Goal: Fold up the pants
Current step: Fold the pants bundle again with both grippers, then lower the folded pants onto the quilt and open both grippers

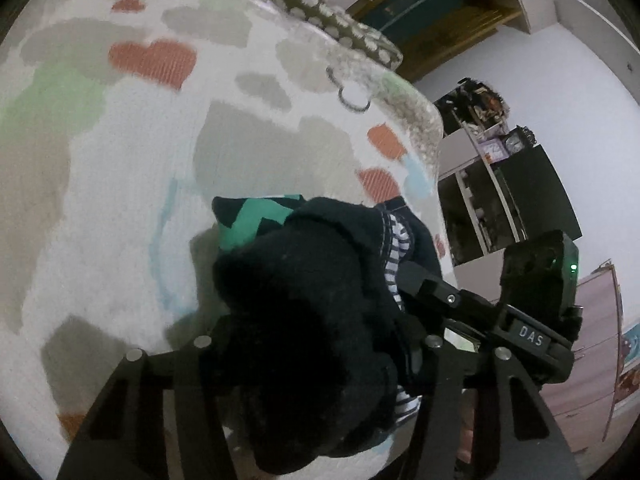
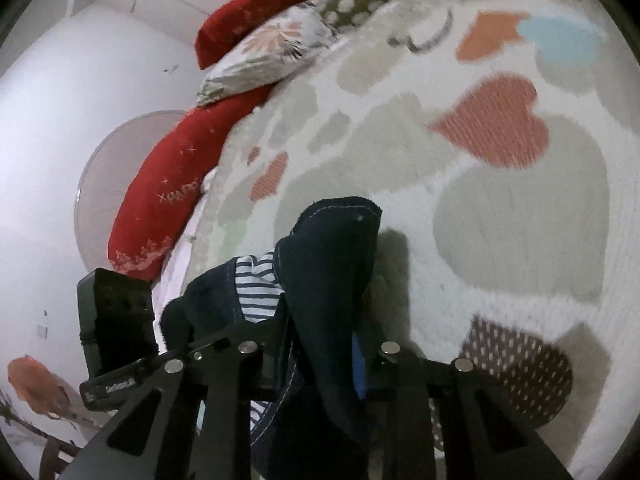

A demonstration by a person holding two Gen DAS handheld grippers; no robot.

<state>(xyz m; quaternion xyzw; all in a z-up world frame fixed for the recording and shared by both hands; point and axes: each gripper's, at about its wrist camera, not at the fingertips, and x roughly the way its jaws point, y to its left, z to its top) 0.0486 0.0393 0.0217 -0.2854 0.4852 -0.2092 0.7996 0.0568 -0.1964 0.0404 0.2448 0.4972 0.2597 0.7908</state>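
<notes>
The pants (image 1: 304, 320) are dark navy with a striped white lining (image 1: 394, 256) and a green patterned patch (image 1: 248, 216). They hang bunched above the heart-patterned blanket (image 1: 120, 200). My left gripper (image 1: 316, 360) is shut on the pants; the cloth hides its fingertips. The right gripper's body (image 1: 532, 320) shows at the right of the left wrist view. In the right wrist view my right gripper (image 2: 320, 360) is shut on a fold of the pants (image 2: 332, 280), with the striped lining (image 2: 256, 288) showing on the left. The left gripper's body (image 2: 116, 312) shows at the left.
The blanket (image 2: 500, 220) covers a bed. Red pillows (image 2: 168, 192) and a flowered pillow (image 2: 264, 56) lie at its head. A polka-dot cushion (image 1: 332, 16) lies at the far edge. Shelves (image 1: 492, 184) and a dark cabinet stand beyond the bed's side.
</notes>
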